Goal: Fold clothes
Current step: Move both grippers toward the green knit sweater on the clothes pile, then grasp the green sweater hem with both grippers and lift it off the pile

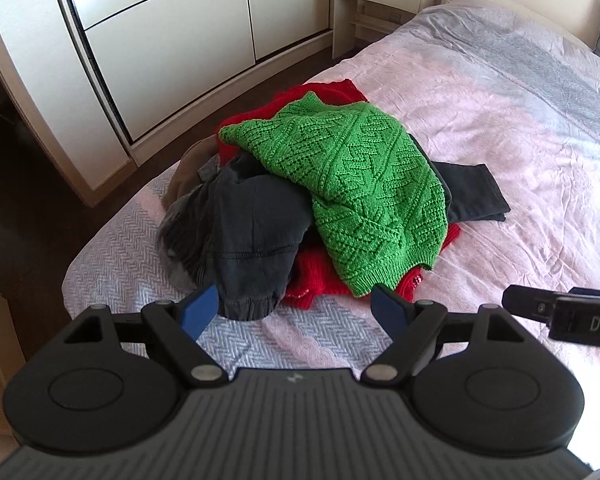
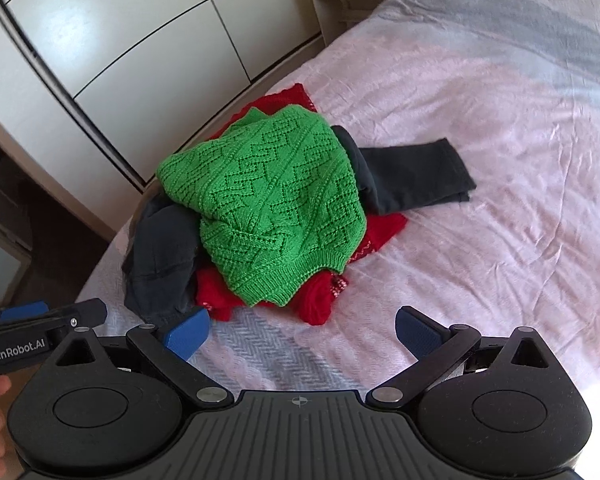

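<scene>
Bedroom, daylight. White wardrobe (image 1: pixel 172 40) with sliding panels runs along the left wall; a pale bedside cabinet (image 1: pixel 380 4) stands at the far end. Pink and grey bedspread (image 1: pixel 480 120), wrinkled, covers the bed.

Pile of clothes (image 1: pixel 320 188) sits near the bed's left edge, unfolded. Left to right across the heap:
- brown garment (image 1: pixel 188 172) at the far left, mostly buried.
- dark grey trousers (image 1: pixel 252 232), bunched, elastic cuff hanging toward the foot of the bed.
- green knit sweater (image 1: pixel 352 184), openwork pattern, draped on top of everything.
- red knit garment (image 1: pixel 324 284) underneath, showing at the near and far sides.
- another dark trouser leg (image 1: pixel 472 192) sticking out flat to the right.

Left gripper (image 1: pixel 298 312): blue-padded fingers spread wide, holding nothing. It hovers just short of the pile's near edge; its left pad is right beside the trouser cuff, its right pad near the green sweater's hem. Whether either pad touches cloth, I cannot tell.

Right gripper (image 2: pixel 300 330): fingers likewise spread wide, nothing between them. The pile lies ahead of it and slightly left; its left pad is near the trousers and red knit, its right pad over bare bedspread.

Both grippers sit side by side, each showing at the edge of the other's view.
</scene>
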A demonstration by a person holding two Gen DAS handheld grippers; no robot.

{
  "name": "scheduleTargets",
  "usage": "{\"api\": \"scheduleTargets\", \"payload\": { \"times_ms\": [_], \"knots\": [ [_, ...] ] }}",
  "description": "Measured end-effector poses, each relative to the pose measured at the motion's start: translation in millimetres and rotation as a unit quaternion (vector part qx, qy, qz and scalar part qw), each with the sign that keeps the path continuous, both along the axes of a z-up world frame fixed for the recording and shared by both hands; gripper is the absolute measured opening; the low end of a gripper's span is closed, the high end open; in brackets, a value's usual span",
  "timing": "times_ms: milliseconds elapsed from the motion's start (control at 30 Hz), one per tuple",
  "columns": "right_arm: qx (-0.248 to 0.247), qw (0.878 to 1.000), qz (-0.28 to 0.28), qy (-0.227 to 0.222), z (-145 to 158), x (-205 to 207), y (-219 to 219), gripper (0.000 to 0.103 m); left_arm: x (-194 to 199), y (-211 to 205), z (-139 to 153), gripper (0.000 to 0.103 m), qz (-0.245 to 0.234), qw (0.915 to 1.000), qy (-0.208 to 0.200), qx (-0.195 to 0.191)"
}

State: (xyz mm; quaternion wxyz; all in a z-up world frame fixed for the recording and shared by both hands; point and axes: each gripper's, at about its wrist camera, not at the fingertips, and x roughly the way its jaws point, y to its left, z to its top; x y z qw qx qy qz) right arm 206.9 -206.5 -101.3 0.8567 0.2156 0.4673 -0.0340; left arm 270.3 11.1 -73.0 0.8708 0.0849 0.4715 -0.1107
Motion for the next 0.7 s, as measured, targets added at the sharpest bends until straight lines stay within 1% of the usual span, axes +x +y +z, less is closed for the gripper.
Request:
{"api": "scheduleTargets", "payload": {
  "times_ms": [167, 333, 400, 433, 533, 700],
  "knots": [
    [0.049, 0.999, -0.023, 0.005, -9.5, 15.5, -6.1, 0.102, 21.7, 5.0, -4.7, 0.081, -0.007, 0.9999, 0.010, -0.005],
    [0.084, 0.996, -0.039, 0.001, -16.8, 33.1, -9.9, 0.101, 44.6, 8.9, -12.5, 0.080, -0.018, 0.9996, 0.019, -0.014],
    [0.105, 0.993, -0.054, 0.003, -22.7, 39.8, -12.8, 0.093, 54.2, 10.0, -15.7, 0.080, -0.023, 0.9992, 0.023, -0.022],
    [0.119, 0.991, -0.065, 0.006, -27.3, 43.4, -15.5, 0.089, 59.0, 10.6, -17.2, 0.080, -0.026, 0.9990, 0.025, -0.026],
    [0.170, 0.980, -0.104, 0.015, -44.1, 53.3, -26.7, 0.089, 74.9, 11.1, -22.6, 0.080, -0.031, 0.9982, 0.032, -0.039],
    [0.223, 0.962, -0.155, 0.015, -63.6, 68.7, -45.6, 0.088, 109.1, 4.5, -37.1, 0.080, -0.040, 0.9973, 0.040, -0.047]
  ]
}}
